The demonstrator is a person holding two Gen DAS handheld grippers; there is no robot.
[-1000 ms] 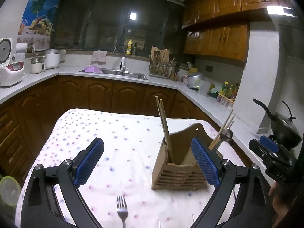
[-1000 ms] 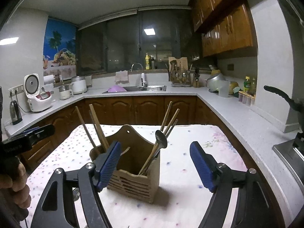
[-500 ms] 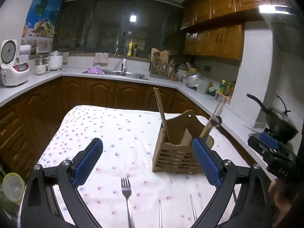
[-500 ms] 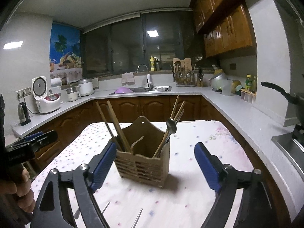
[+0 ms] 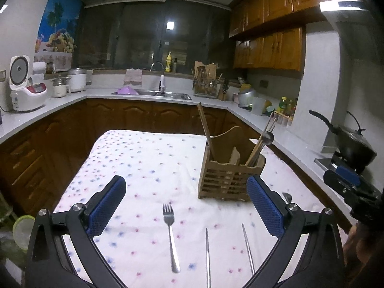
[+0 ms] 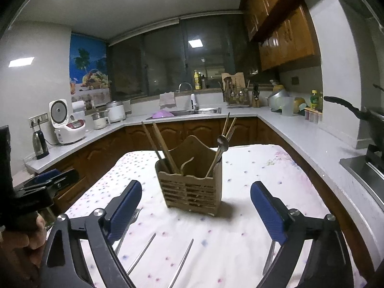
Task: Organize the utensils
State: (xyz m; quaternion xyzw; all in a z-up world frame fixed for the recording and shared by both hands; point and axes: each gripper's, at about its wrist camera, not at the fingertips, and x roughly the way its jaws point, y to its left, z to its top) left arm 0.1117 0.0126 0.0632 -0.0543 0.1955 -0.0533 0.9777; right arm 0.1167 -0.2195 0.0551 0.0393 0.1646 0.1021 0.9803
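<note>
Both grippers, left [image 5: 186,204] and right [image 6: 195,207], hovered released above the bench [image 5: 148,158]. Nearest lay a fork [image 5: 170,230] and two metal chopsticks [image 5: 207,252]; farther right stood the wooden utensil holder [image 5: 228,177].

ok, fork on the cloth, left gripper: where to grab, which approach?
Grip the fork mid-handle, coming straight down with the left gripper, fingers on either side of the thin shaft. It lies flat on the tablecloth, tines pointing away toward the wooden holder, handle toward the camera, with bare cloth on both sides. The metal chopsticks lie apart to its right. Lying flat, it may need a low pinch.
</note>
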